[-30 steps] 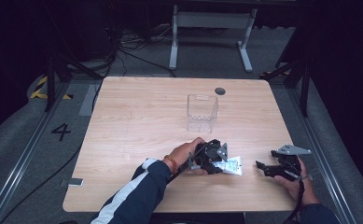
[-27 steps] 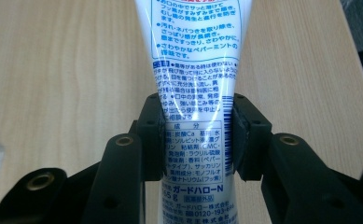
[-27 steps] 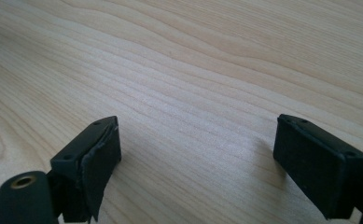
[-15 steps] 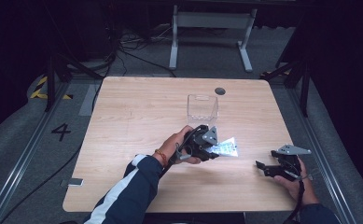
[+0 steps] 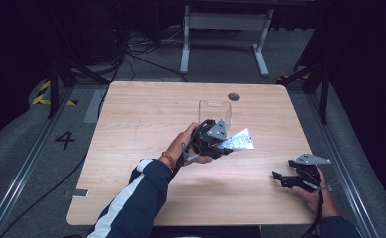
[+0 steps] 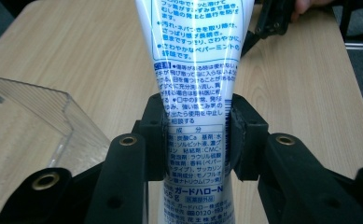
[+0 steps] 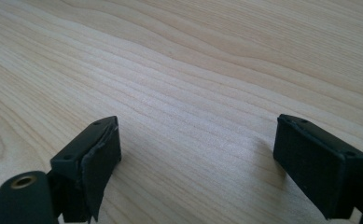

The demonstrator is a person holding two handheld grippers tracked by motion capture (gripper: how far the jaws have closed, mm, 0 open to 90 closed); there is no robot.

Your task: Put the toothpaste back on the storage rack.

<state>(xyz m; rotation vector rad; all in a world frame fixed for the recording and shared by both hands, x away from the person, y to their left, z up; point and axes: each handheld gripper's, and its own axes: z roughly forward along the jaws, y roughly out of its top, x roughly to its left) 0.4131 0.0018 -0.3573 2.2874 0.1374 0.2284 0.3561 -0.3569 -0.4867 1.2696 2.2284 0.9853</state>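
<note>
Toothpaste tube (image 5: pixel 240 141) sits clamped in your left gripper (image 5: pixel 219 144) at frame centre, pointing right, clear box (image 5: pixel 215 112) just beyond; right gripper (image 5: pixel 289 179) gapes empty.

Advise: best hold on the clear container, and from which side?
From above, one jaw inside and one outside a side wall of the clear container: it stands upright, open-topped, thin straight walls. Use the open right hand-held gripper; the left hand-held gripper holds the toothpaste tube.

Navy sleeve (image 5: pixel 131 198), white stripe; orange wristband (image 5: pixel 167 158).
</note>
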